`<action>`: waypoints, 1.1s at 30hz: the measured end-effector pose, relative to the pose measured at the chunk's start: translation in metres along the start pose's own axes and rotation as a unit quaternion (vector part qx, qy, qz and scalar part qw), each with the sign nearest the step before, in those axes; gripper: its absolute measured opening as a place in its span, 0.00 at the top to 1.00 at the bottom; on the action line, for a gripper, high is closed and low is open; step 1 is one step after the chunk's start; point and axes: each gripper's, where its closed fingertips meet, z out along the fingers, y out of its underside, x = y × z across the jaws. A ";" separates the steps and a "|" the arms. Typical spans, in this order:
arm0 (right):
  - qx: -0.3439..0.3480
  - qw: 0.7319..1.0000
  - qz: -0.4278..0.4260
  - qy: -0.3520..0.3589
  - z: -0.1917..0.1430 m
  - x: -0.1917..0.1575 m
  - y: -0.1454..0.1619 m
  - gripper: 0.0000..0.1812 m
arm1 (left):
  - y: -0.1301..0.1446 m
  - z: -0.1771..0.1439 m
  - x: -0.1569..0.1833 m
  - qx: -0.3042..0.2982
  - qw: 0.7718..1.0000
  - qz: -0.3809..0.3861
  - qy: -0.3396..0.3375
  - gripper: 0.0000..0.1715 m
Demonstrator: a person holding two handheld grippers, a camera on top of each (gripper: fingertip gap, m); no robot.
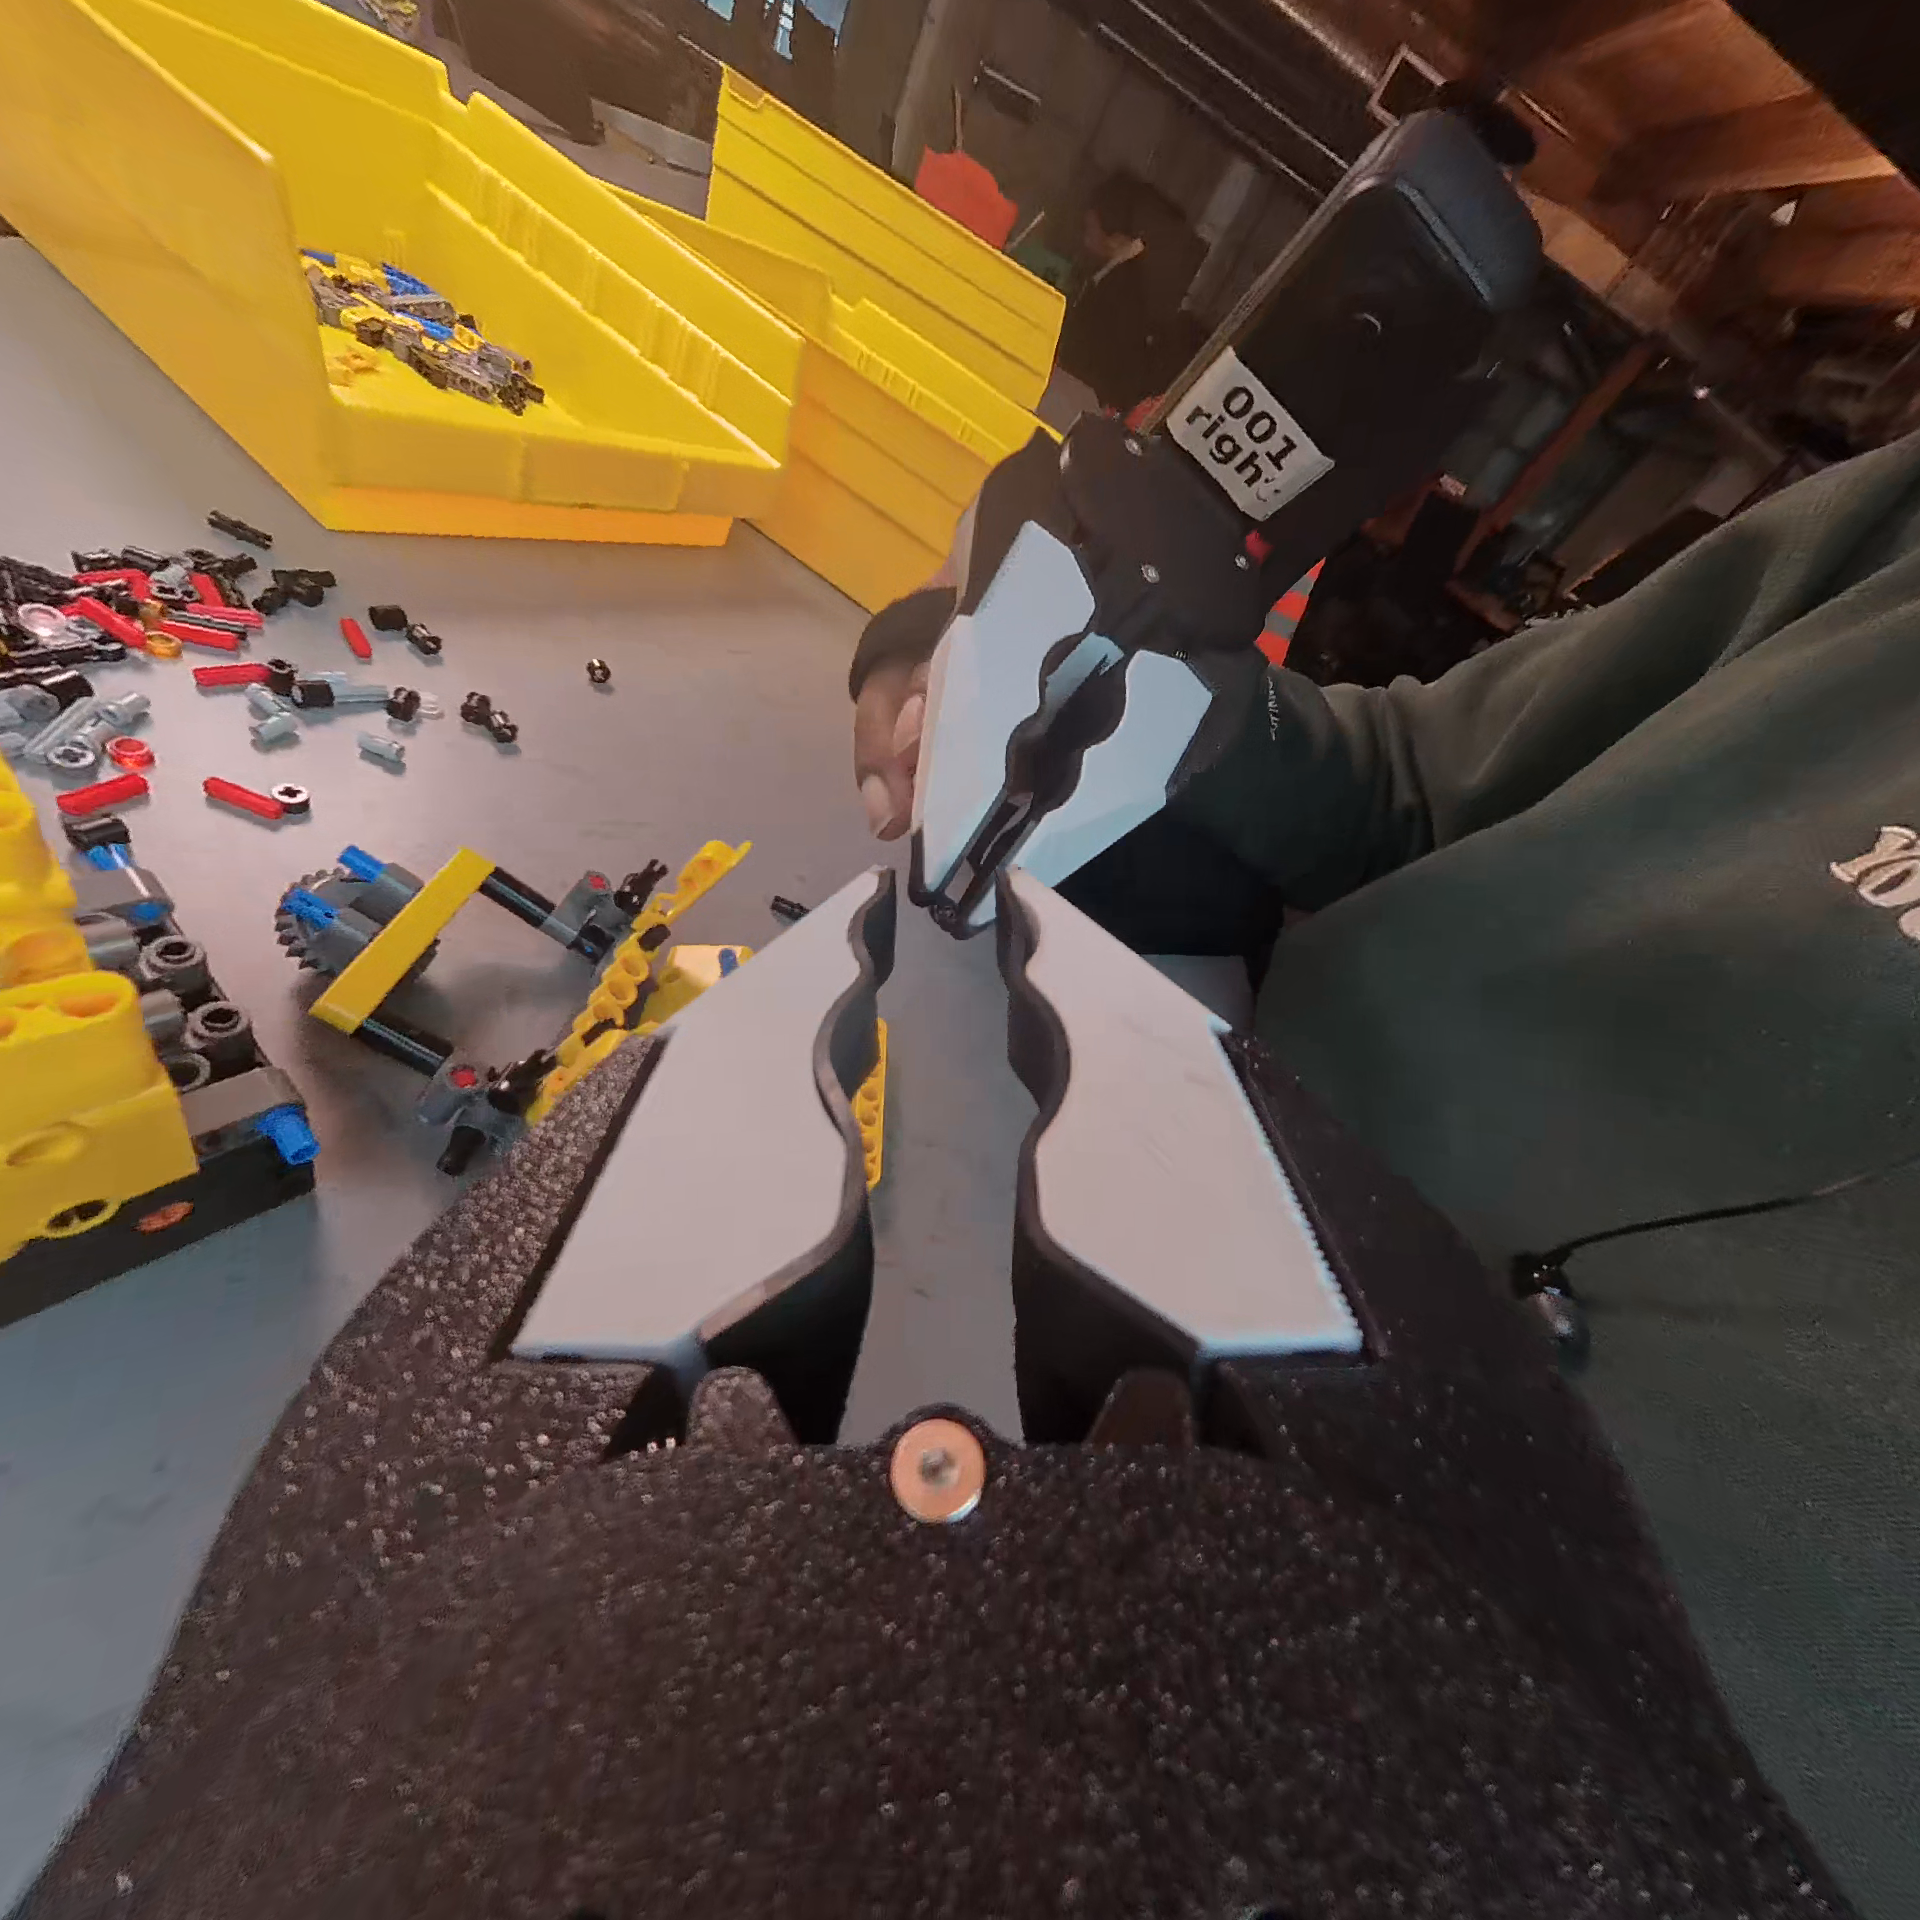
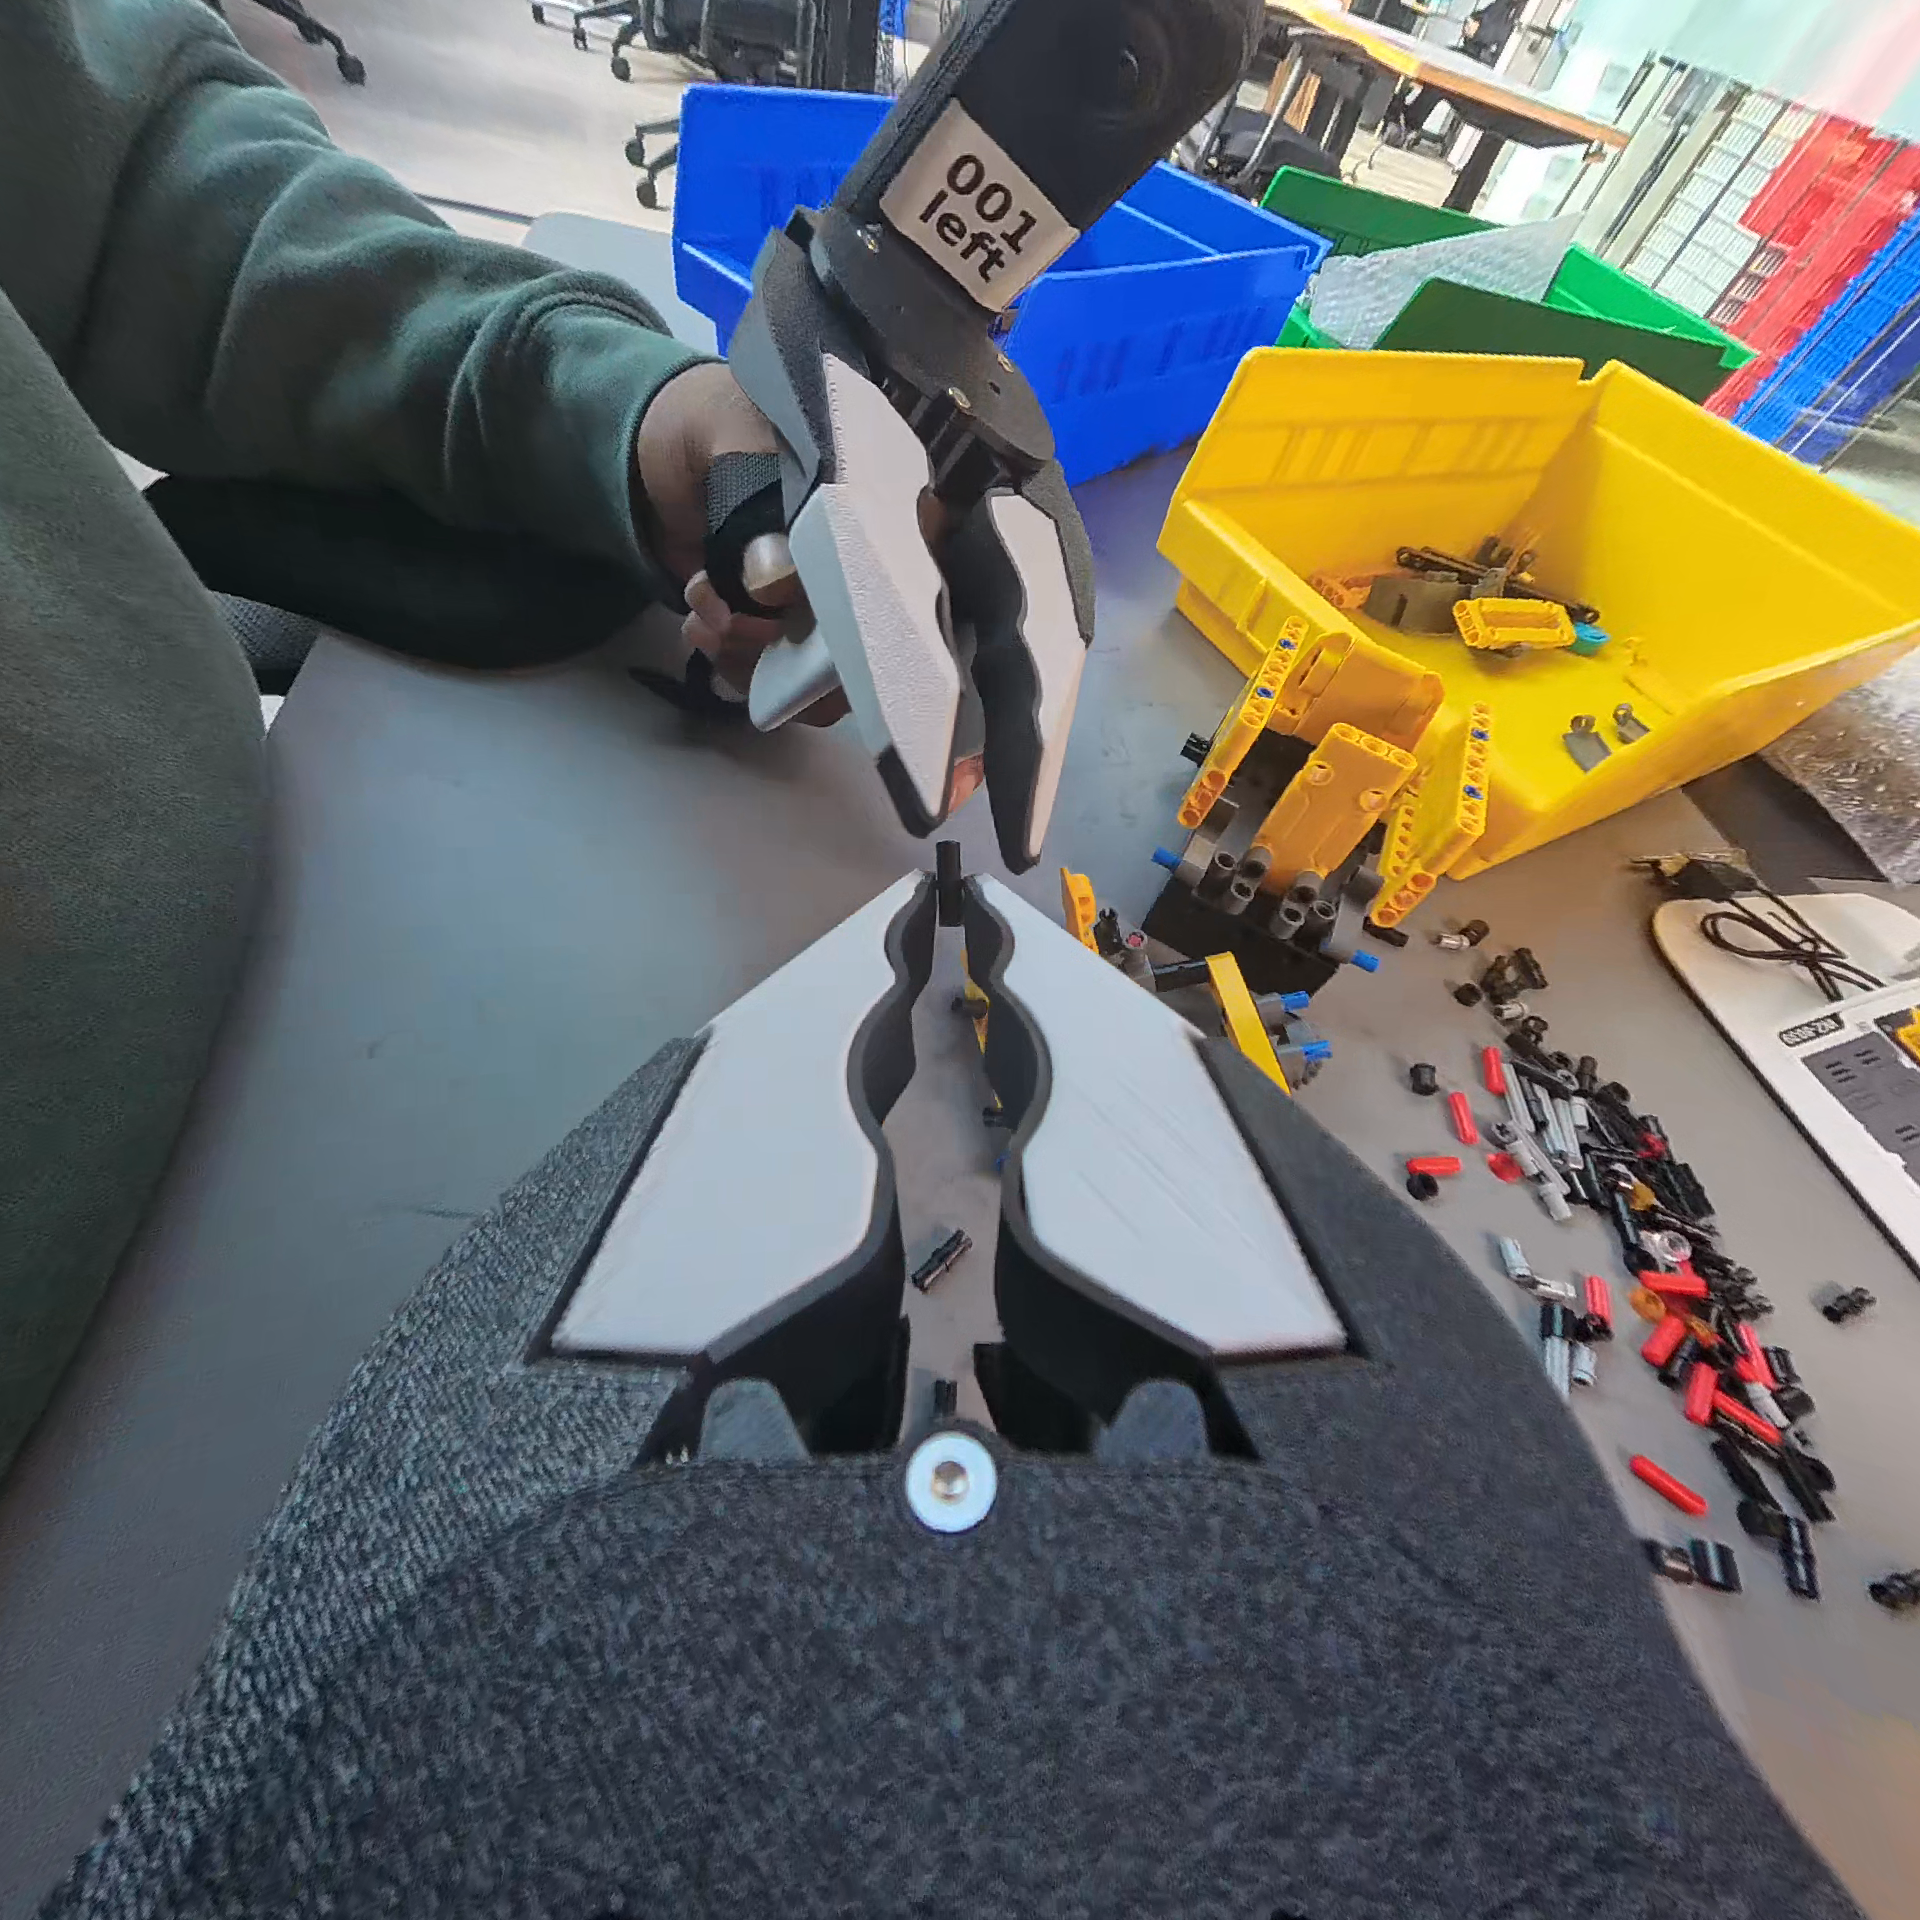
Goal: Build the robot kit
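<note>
Right gripper (image 2: 948, 883) pinches short black pin (image 2: 948, 896) upright; left gripper (image 1: 943, 883) gapes.

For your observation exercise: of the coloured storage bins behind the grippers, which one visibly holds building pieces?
The yellow bin, nearest the loose pieces; the blue bin and green bin stand farther back.

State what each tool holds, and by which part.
The right tool pinches a small black pin by its lower end, the upper end sticking out past the tips. The left tool is open and holds nothing.
</note>
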 end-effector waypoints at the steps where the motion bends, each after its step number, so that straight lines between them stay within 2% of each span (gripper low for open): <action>1: 0.005 1.000 0.003 0.001 0.001 0.001 -0.001 0.98 | 0.000 0.000 -0.001 0.000 1.000 -0.004 0.000 0.91; 8: 0.018 0.999 -0.016 0.024 0.003 0.003 -0.003 0.98 | 0.002 -0.001 -0.002 -0.005 1.000 0.005 -0.003 0.96; 14: 0.029 0.999 -0.010 0.045 0.005 0.006 -0.006 0.98 | -0.001 -0.004 -0.005 0.009 1.000 -0.029 0.006 0.96; 33: 0.072 0.997 0.016 0.038 0.003 0.007 -0.012 0.98 | -0.006 -0.005 -0.003 0.027 0.996 -0.072 0.039 0.98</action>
